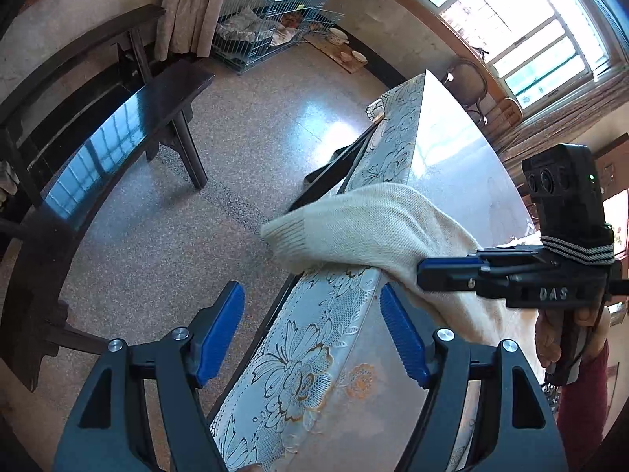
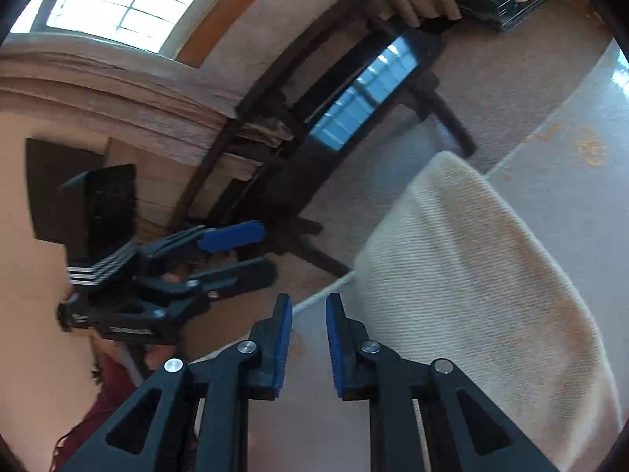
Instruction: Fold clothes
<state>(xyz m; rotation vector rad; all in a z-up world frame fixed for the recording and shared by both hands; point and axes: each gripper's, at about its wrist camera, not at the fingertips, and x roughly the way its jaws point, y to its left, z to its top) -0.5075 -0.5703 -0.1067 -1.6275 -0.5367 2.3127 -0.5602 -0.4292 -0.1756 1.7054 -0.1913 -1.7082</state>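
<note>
A cream knit sweater [image 1: 373, 228] lies on the table, one sleeve with a ribbed cuff hanging over the table edge. It also fills the right of the right wrist view [image 2: 479, 287]. My left gripper [image 1: 312, 295] is open and empty, just below the sleeve at the table edge. My right gripper [image 2: 308, 306] is open with a narrow gap, empty, over the tabletop left of the sweater. The right gripper also shows in the left wrist view [image 1: 448, 271], touching or nearly touching the sweater. The left gripper shows in the right wrist view [image 2: 251, 251], beyond the table edge.
The table wears a shiny floral cloth [image 1: 310, 358] whose lace border hangs over the side. A dark wooden bench [image 1: 102, 157] stands across the speckled floor. A wire cage [image 1: 267, 19] sits by the far wall. A window [image 1: 526, 27] is at the back right.
</note>
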